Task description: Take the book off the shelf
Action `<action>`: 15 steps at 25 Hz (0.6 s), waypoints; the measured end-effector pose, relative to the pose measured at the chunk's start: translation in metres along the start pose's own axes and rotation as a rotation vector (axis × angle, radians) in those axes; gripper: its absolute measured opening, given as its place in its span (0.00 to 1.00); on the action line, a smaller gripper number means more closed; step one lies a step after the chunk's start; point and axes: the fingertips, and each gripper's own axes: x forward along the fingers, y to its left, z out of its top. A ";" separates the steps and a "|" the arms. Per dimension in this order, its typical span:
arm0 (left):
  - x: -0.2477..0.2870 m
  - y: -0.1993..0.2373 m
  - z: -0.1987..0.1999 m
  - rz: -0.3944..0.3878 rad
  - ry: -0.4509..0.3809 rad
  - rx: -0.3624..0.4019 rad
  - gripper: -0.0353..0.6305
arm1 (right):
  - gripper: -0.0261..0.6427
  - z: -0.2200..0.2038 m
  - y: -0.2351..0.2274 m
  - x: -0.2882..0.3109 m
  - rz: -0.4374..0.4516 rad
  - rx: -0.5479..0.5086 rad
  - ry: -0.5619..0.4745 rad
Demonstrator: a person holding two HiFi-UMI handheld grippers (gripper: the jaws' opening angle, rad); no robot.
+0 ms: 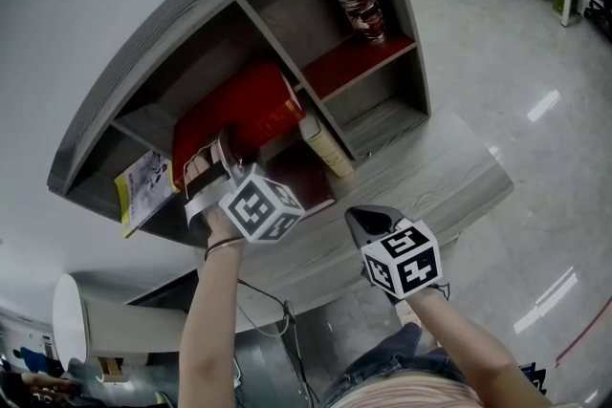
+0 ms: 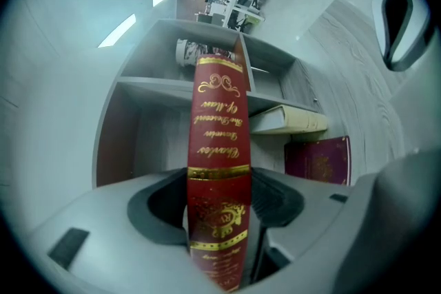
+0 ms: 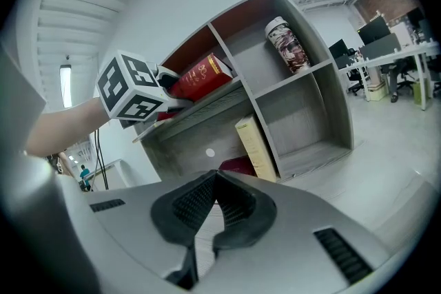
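The left gripper (image 2: 219, 200) is clenched on the spine of the red book (image 2: 219, 120); the book lies in an upper compartment of the shelf (image 1: 172, 24), its long axis running straight away from the jaws, so the pull should likely follow that axis; the right gripper (image 3: 205, 206), closed on nothing, hangs well apart below.

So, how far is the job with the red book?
Done: the left tongs are shut on the spine of the red book. In hand: the book is tilted but not yet out of its shelf compartment. Left: draw it fully out. The right tongs are shut and empty.
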 end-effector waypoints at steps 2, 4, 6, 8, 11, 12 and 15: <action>-0.006 -0.001 0.002 -0.001 0.003 -0.002 0.42 | 0.05 -0.001 0.000 -0.006 0.001 -0.001 0.002; -0.011 -0.002 0.004 0.004 0.005 -0.001 0.42 | 0.05 -0.003 0.000 -0.011 0.000 -0.004 0.003; -0.016 -0.004 0.006 0.008 0.007 0.002 0.42 | 0.05 -0.004 0.000 -0.016 0.000 -0.005 0.003; -0.021 -0.006 0.007 0.010 0.010 0.002 0.42 | 0.05 -0.006 -0.001 -0.021 0.000 -0.007 0.004; -0.027 -0.008 0.010 0.016 0.009 0.009 0.42 | 0.05 -0.009 -0.002 -0.028 0.001 -0.012 0.006; -0.029 -0.009 0.011 0.020 0.007 0.013 0.42 | 0.05 -0.010 -0.001 -0.030 0.003 -0.013 0.007; -0.036 -0.011 0.013 0.026 0.009 0.014 0.42 | 0.05 -0.013 0.001 -0.038 0.008 -0.020 0.014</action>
